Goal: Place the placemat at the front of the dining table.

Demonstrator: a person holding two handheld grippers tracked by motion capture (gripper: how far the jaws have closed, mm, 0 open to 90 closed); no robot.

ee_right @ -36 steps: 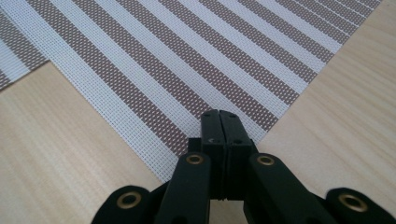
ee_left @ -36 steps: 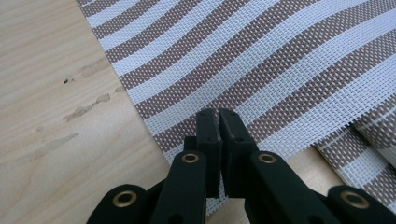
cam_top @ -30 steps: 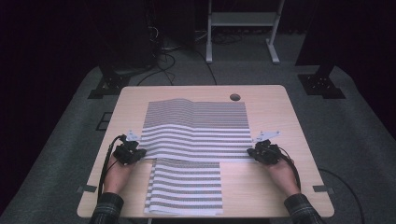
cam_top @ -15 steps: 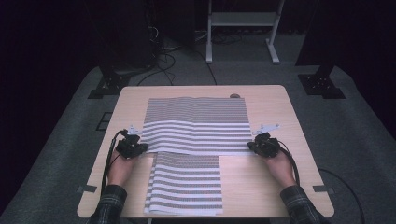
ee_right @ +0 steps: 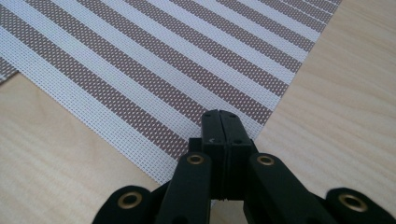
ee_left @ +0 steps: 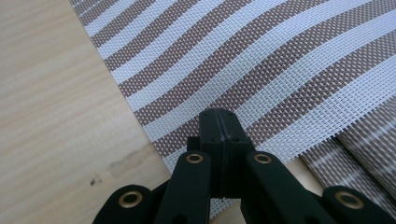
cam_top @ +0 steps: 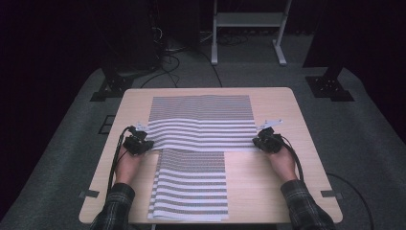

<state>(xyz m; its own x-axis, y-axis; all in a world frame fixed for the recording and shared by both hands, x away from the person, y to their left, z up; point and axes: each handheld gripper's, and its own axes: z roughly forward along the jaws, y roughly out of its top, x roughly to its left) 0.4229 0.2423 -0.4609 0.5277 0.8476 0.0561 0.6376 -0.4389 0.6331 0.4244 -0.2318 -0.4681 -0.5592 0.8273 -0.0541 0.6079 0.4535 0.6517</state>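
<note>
Woven brown-and-white striped mesh is what both grippers are pinching: a wide placemat (cam_top: 201, 123) is lying across the far half of the tabletop (cam_top: 282, 182), with its far edge close to the tabletop's far edge. The left gripper (cam_top: 140, 143) is clamping the mat's near left corner and the right gripper (cam_top: 265, 141) is clamping its near right corner, the fingers of each pressed together on the mesh; in the left gripper view the fingers (ee_left: 218, 128) are sitting over the frayed corner, and in the right gripper view the fingers (ee_right: 220, 127) are doing the same at the opposite corner. Holding both corners at once is likely keeping the sheet taut and square, so it can be drawn or folded evenly; a slight ripple is showing across its middle. A second, narrower placemat (cam_top: 190, 184) is lying toward the tabletop's near edge, its far end tucked under the wide one, untouched by either hand.
</note>
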